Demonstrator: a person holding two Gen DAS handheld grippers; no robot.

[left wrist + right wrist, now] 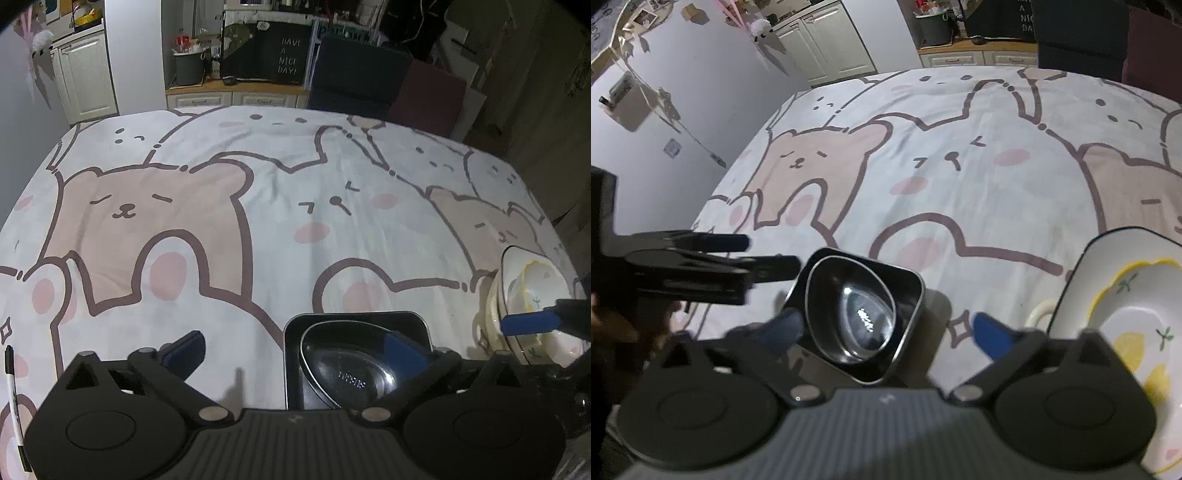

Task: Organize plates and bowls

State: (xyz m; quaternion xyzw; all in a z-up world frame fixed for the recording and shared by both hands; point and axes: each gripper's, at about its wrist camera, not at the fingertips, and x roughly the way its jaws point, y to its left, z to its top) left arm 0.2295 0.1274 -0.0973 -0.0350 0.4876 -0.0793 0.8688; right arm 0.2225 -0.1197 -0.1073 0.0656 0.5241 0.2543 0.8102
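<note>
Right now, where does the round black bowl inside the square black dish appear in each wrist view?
Left wrist view: the round black bowl sits low, right of centre, in the square black dish, partly behind the left gripper's right finger.
Right wrist view: the bowl is low, just left of centre, between the open right gripper's fingers.
Shared landmark: the white floral dishes to its right.

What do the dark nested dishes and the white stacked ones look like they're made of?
Round bowl inside the square dish: probably polished metal, given the mirror-like glare and thin bright rims. White dishes with yellow trim: likely glazed ceramic, glossy with painted sprigs; melamine can't be excluded.
</note>
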